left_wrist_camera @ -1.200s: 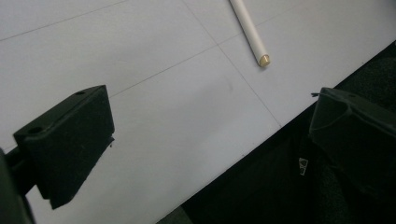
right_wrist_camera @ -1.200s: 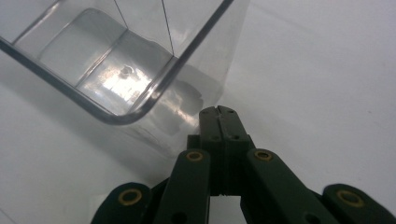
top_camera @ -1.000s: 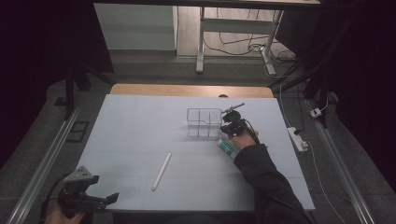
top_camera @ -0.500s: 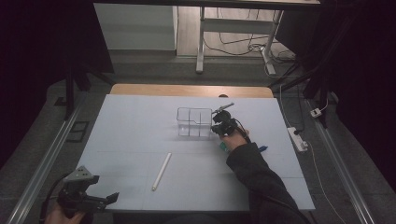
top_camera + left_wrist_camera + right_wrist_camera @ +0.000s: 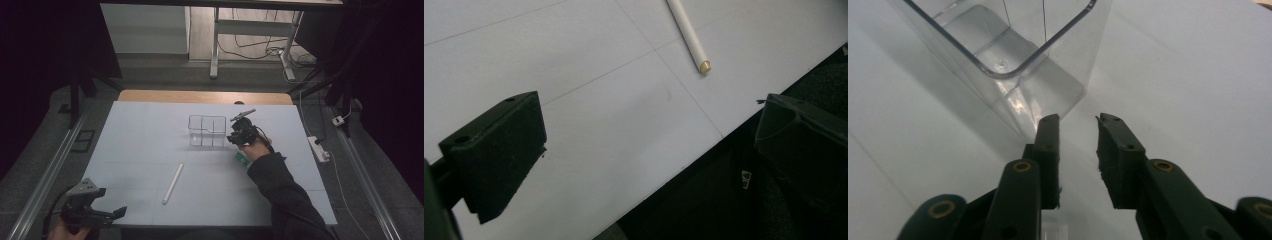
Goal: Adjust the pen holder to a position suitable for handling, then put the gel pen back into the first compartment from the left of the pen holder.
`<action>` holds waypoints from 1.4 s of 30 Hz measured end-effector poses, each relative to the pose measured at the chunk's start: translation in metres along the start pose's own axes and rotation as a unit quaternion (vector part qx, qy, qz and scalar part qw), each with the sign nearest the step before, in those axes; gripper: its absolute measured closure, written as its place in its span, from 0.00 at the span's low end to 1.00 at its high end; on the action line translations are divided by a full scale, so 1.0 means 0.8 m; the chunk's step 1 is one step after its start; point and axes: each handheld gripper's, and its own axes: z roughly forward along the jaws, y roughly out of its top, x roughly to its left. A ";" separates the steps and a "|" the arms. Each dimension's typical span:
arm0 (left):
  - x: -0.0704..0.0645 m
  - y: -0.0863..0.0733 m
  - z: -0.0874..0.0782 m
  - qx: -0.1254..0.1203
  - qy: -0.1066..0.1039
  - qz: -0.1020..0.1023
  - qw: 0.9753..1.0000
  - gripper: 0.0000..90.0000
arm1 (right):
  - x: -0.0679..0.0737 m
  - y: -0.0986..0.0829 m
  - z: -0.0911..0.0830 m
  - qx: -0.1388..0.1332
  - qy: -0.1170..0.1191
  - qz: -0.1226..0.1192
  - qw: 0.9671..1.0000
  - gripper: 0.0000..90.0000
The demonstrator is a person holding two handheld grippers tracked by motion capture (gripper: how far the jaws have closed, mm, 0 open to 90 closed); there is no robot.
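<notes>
A clear plastic box (image 5: 206, 131) with dividers stands upright on the white table (image 5: 140, 150). My right gripper (image 5: 233, 137) is at its right side, low over the table. In the right gripper view the box's rounded corner (image 5: 1013, 65) is just beyond the right gripper (image 5: 1078, 125), whose jaws are slightly apart with nothing between them. A white tube (image 5: 172, 183) lies nearer the front. My left gripper (image 5: 111, 202) is open wide at the table's front left corner. Its own view shows the tube's tan end (image 5: 705, 65) ahead of the left gripper (image 5: 649, 105).
A small green object (image 5: 242, 159) lies on the table beside the right wrist. A power strip (image 5: 318, 149) rests off the table's right edge. The front table edge (image 5: 704, 150) runs under the left gripper. Desk legs and cables are beyond the far edge.
My right gripper has moved left, and the clear box has slid a little left with it. The left gripper and the white tube have stayed put.
</notes>
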 end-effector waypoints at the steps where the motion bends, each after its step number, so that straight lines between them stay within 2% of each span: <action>1: 0.000 0.000 0.000 0.000 0.000 0.000 1.000 0.00 | -0.001 -0.001 -0.004 -0.004 0.002 0.003 1.000 0.75; 9: 0.000 0.000 0.000 -0.003 -0.001 0.000 1.000 0.00 | -0.004 -0.012 -0.036 -0.013 0.030 0.010 0.999 0.52; 12: -0.001 0.000 -0.001 -0.004 -0.001 0.001 1.000 0.00 | -0.002 -0.017 -0.046 -0.013 0.030 0.007 0.999 0.41; 14: 0.000 0.000 -0.001 -0.005 -0.002 0.000 1.000 0.00 | -0.001 -0.019 -0.049 -0.013 0.030 0.009 0.999 0.38; 15: 0.000 0.000 -0.001 -0.005 -0.002 0.000 1.000 0.00 | -0.001 -0.023 -0.057 -0.020 0.033 0.010 0.999 0.29; 16: 0.000 0.000 -0.001 -0.005 -0.002 0.000 1.000 0.00 | -0.001 -0.025 -0.060 -0.019 0.034 0.014 0.999 0.24; 19: 0.000 -0.001 -0.001 -0.006 -0.003 0.000 1.000 0.00 | -0.002 -0.033 -0.069 -0.020 0.032 0.020 0.999 0.13; 20: 0.000 -0.001 -0.001 -0.006 -0.003 0.000 1.000 0.00 | -0.002 -0.033 -0.069 -0.020 0.032 0.020 0.999 0.13; 21: 0.000 -0.001 -0.001 -0.006 -0.003 0.000 1.000 0.00 | -0.004 -0.039 -0.074 -0.018 0.029 0.022 0.999 0.08; 24: 0.000 -0.001 -0.001 -0.006 -0.003 -0.001 1.000 0.00 | -0.007 -0.046 -0.080 -0.018 0.025 0.017 0.999 0.03; 26: 0.000 -0.001 -0.001 -0.006 -0.003 -0.001 1.000 0.00 | -0.013 -0.056 -0.089 -0.023 0.011 0.015 1.000 0.00; 30: 0.000 0.000 -0.001 -0.006 -0.003 -0.001 1.000 0.00 | -0.021 -0.066 -0.096 -0.022 0.001 0.019 1.000 0.00; 33: 0.000 0.000 -0.001 -0.005 -0.002 -0.001 1.000 0.00 | -0.033 -0.078 -0.101 -0.019 -0.012 0.032 0.999 0.00; 37: 0.000 0.000 -0.001 -0.005 -0.003 -0.001 1.000 0.00 | -0.042 -0.085 -0.103 -0.011 -0.029 0.038 0.999 0.00; 42: 0.001 0.000 -0.001 -0.006 -0.004 -0.001 1.000 0.00 | -0.051 -0.091 -0.106 -0.007 -0.034 0.052 0.998 0.00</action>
